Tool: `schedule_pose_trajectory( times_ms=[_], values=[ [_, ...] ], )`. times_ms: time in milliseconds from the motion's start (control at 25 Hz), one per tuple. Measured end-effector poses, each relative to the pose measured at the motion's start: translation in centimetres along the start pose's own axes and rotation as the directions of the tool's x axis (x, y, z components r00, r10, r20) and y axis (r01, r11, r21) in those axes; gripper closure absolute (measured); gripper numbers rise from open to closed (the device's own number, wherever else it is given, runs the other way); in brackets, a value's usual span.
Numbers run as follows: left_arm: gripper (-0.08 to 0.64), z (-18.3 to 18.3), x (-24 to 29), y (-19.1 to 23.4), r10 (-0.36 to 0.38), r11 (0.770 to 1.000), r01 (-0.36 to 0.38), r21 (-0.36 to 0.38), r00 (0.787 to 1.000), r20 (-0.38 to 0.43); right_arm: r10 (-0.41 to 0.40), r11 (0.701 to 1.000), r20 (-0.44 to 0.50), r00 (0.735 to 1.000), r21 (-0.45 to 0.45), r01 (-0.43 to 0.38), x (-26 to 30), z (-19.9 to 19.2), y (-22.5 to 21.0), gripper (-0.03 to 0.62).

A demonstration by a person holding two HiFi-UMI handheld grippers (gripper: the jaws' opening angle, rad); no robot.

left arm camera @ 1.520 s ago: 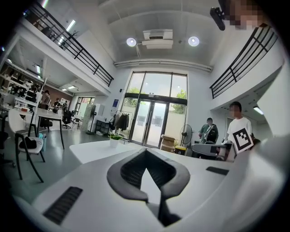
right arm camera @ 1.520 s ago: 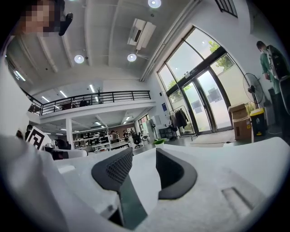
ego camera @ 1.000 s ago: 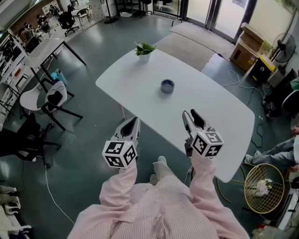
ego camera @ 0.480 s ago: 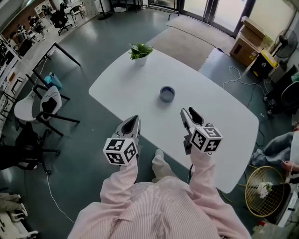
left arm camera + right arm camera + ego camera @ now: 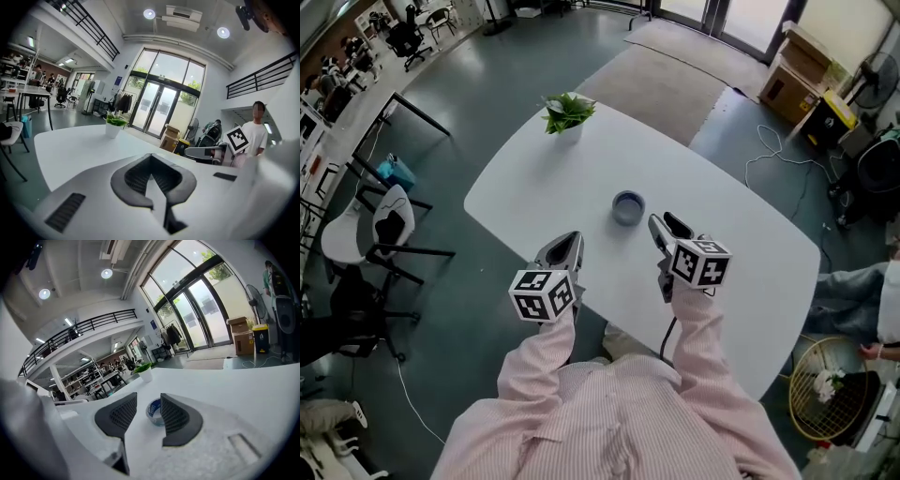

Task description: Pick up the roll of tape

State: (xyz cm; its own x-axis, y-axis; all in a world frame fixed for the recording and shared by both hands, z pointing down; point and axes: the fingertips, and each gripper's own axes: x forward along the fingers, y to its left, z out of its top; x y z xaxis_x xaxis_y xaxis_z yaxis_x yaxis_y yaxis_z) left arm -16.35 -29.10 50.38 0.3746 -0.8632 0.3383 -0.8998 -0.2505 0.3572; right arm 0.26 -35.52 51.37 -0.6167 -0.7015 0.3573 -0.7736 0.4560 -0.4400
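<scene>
White table (image 5: pixel 534 197) in a big hall, plant (image 5: pixel 565 114) at its far left.
Tape (image 5: pixel 628 206) lies flat mid-table, just past the R gripper (image 5: pixel 666 225), whose jaws are apart w/ nothing held; tape shows btwn them. L gripper (image 5: pixel 565 248) hangs over the near edge, jaws pressed together, empty.

The left gripper (image 5: pixel 151 159) fills the lower part of the view, its dark ribbed pads (image 5: pixel 129 178) meeting at the tips with nothing between them. Beyond it spreads a smooth white tabletop (image 5: pixel 70 145), and towards the far side stands a small white pot of green leaves (image 5: pixel 113 126). At the right the right gripper (image 5: pixel 188 152) shows side-on, its black-and-white marker cube facing the camera. Behind it stands a person in a white shirt (image 5: pixel 257 133). A brown cardboard box (image 5: pixel 169 138) sits on the floor before tall glass doors (image 5: pixel 157 110)
</scene>
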Motion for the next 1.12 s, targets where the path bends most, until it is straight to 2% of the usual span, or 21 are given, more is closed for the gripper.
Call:
schedule_pose_trajectory(
  times_ms=[360,520,800,1120],
  values=[
    [0.558,-1.1,5.3,2.2,-0.008,0.998,0.003,-0.055,0.996,-0.092,-0.039,0.999,-0.141,0.989,0.029,0.044,6.0,-1.6,-2.9,0.445],
    [0.558,-2.1,7.3,3.0,-0.019,0.997,0.007,-0.079,0.99,-0.142,-0.081,0.996,-0.204,0.976,0.008,0.085,8.2,-2.1,-4.3,0.445],
    [0.558,-3.9,10.0,4.5,-0.034,0.994,0.009,-0.111,0.974,-0.226,-0.158,0.987,-0.325,0.933,-0.03,0.156,11.5,-4.2,-6.7,0.445],
    [0.558,-5.6,12.2,5.6,-0.055,0.99,0.015,-0.14,0.956,-0.287,-0.194,0.981,-0.442,0.876,-0.071,0.181,14.1,-6.9,-7.9,0.445]
  ],
)
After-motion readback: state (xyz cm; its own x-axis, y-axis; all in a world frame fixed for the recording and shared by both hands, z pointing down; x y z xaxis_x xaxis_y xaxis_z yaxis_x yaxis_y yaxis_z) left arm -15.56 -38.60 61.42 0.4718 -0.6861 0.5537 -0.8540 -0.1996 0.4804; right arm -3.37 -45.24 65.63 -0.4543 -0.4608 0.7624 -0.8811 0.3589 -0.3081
